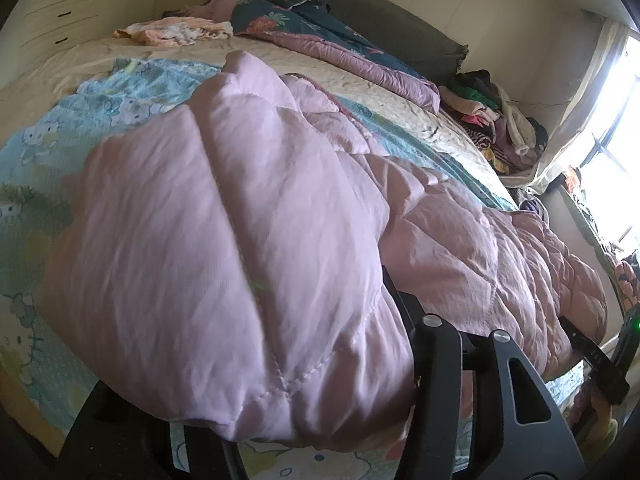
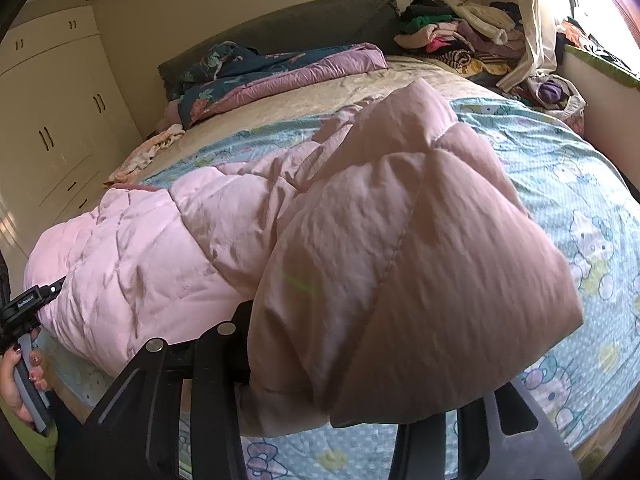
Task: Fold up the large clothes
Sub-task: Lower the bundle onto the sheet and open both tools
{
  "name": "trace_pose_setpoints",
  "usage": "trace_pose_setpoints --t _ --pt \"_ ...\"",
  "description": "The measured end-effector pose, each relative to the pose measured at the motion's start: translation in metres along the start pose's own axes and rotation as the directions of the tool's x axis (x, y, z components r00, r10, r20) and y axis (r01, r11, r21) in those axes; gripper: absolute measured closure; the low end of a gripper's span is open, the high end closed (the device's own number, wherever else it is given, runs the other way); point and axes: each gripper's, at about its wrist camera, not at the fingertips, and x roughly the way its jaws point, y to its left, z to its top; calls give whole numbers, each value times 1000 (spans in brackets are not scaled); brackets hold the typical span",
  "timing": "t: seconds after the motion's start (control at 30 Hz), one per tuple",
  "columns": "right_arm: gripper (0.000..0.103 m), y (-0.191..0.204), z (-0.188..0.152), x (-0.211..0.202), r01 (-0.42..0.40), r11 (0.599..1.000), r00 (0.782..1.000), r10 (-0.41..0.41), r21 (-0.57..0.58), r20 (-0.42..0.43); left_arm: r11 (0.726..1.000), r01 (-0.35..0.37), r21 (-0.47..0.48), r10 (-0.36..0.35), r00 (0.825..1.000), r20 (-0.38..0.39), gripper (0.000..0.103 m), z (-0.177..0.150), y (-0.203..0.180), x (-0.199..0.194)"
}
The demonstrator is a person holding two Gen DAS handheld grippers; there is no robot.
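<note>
A pink quilted garment (image 1: 224, 216) lies stretched across the near part of the bed (image 1: 380, 92), on top of a light blue cartoon-print sheet (image 1: 52, 128). One end of the garment is raised and draped over the left gripper (image 1: 400, 340); the opposite end is raised and draped over the right gripper (image 2: 256, 360). The middle section sags between the two and rests on the sheet.

Left gripper: the padded fabric covers the fingers. Only the black linkage arms show below the cloth. The fabric hangs from the finger area, but whether the jaws are clamped on it cannot be told.

Right gripper: the same condition applies. The fabric bulges over the fingers and hides them; the jaw gap is not visible, so its state cannot be told.

In the right wrist view, the person's left hand (image 2: 20, 376) shows at the left edge, wrapped around a grey handle.

Surroundings: a folded floral duvet (image 2: 280, 72) lies against the dark headboard (image 2: 300, 28). A small peach-and-white cloth (image 1: 172, 32) lies near the far edge of the mattress. A heap of mixed clothes (image 2: 460, 36) sits beside the bed's head corner, near the window (image 1: 616, 148). A cream wardrobe (image 2: 52, 100) stands along the wall.
</note>
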Motion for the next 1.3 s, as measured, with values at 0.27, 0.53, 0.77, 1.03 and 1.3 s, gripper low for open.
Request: trace_pose_setpoints --t 0.27,0.53,0.77,1.03,1.3 --pt "35 -20 -6 14 -23 993 999 28 112 -46 1000 -1 -26 0 1000 -16 47 -4 7 2" --pt "16 -29 -12 4 -38 987 997 49 158 -62 998 -19 -57 16 999 -52 17 -12 17 -10" --pt "11 -32 -20 -13 -27 986 998 36 162 -53 997 -38 -73 35 998 -46 10 -17 28 -32" --pt "5 -38 -26 -54 37 987 999 -40 158 15 994 -102 -34 103 995 15 9 -19 19 -66" --pt "4 -26 -20 -106 77 993 988 -87 86 125 995 -96 14 93 989 113 9 -15 7 -108"
